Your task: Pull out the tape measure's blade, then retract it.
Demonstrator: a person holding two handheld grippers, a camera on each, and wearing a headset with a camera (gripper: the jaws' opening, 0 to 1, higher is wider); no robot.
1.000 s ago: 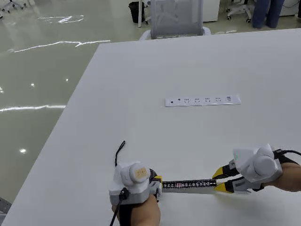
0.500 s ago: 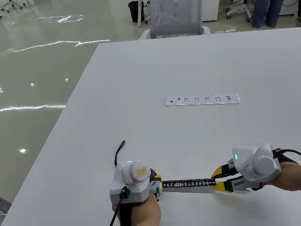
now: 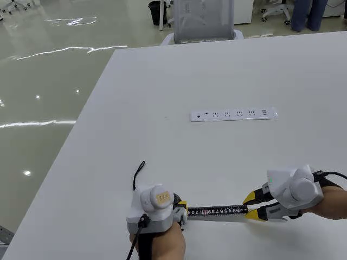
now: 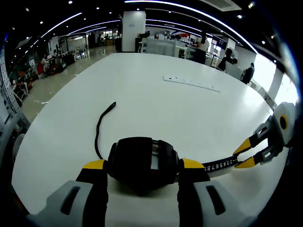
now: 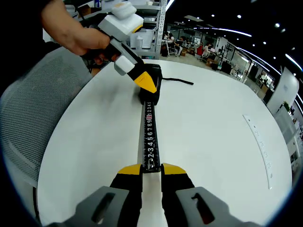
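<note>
- The left claw (image 4: 143, 165) is clenched around the black tape measure (image 4: 142, 155), one yellow-tipped jaw on each side of the case.
- The tape measure sits on the white counter (image 3: 217, 70) near its front edge, just ahead of the person's left hand.
- The blade (image 5: 149, 135) is partly pulled out and runs straight from the case to the right claw (image 5: 151, 169), low over the counter, its numbers facing up.
- The right claw grasps the blade's free end between its jaws.
- A black strap (image 4: 102, 120) trails from the case across the counter, away from the person.
- A white power strip (image 3: 233, 115) lies flat farther back, well apart from both claws.
- A grey mesh chair (image 3: 203, 21) stands at the counter's far edge.
</note>
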